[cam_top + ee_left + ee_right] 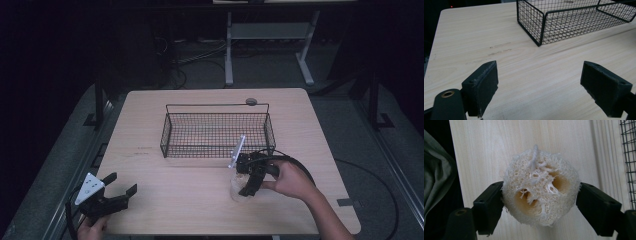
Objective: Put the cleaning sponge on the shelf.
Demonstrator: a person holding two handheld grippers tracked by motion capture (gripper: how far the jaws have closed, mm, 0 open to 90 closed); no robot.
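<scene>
Our right tool clamps the round beige fibrous loofah on the bench; squeeze gently, lift straight; left tool gapes wide.

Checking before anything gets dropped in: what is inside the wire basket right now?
Nothing shows inside the wire basket; through its mesh only bare table appears. The loofah sits outside it, between the right tongs. A round grey thing lies behind its far rim.

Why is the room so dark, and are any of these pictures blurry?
High view: the light wooden table is lit, surroundings nearly black, the image soft. Left gripper view: the black wire basket is fairly sharp. Right gripper view: the pale fibrous loofah sponge shows crisp texture.
</scene>
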